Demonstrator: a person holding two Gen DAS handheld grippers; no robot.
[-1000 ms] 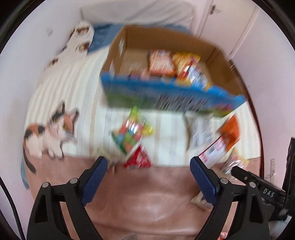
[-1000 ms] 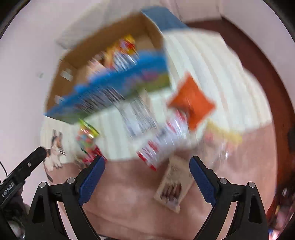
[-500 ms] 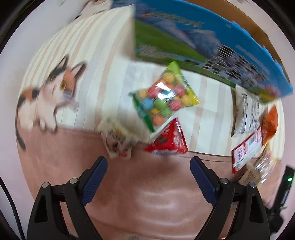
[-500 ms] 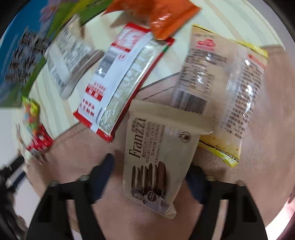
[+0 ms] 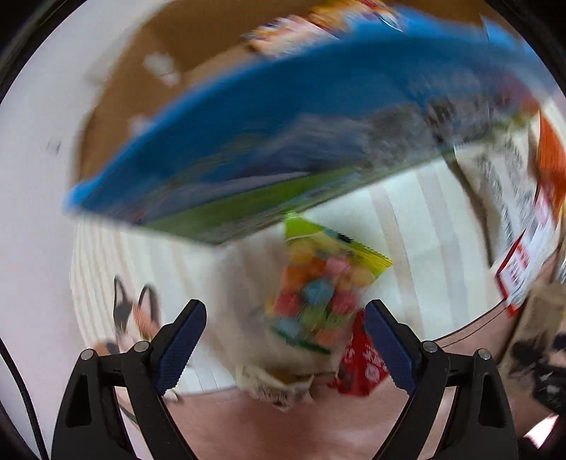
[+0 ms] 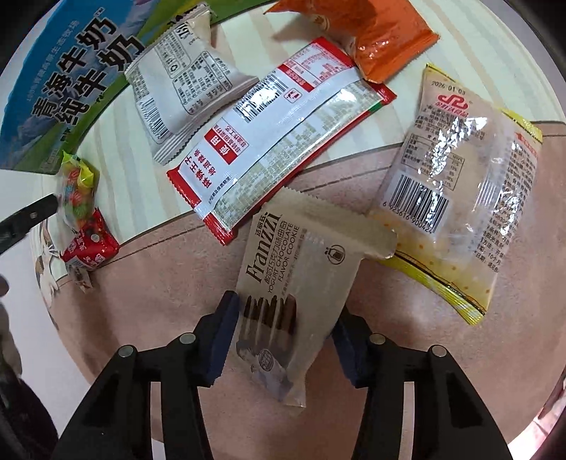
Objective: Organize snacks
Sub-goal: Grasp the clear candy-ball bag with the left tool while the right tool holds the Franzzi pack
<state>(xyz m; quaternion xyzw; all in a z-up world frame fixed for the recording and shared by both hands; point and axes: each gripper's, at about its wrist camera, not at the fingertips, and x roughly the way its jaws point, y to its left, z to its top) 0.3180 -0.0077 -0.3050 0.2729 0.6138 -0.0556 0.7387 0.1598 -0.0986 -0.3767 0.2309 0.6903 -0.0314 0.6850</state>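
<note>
Snacks lie loose on the blanket (image 5: 406, 226): the left gripper (image 5: 284, 348) hangs spread wide over a candy bag (image 5: 315, 293) (blurred). Right view: the right gripper (image 6: 284, 348) is closing around the cookie packet (image 6: 293, 300).

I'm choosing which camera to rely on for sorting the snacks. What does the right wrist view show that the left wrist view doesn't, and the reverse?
Right wrist only: the right tool closing around a beige cookie packet, and a clear packet with a yellow edge.
Left wrist only: the left tool open, and the cardboard box with snacks inside.
Both: the candy bag, the small red packet, the blue milk carton and the orange bag.
</note>
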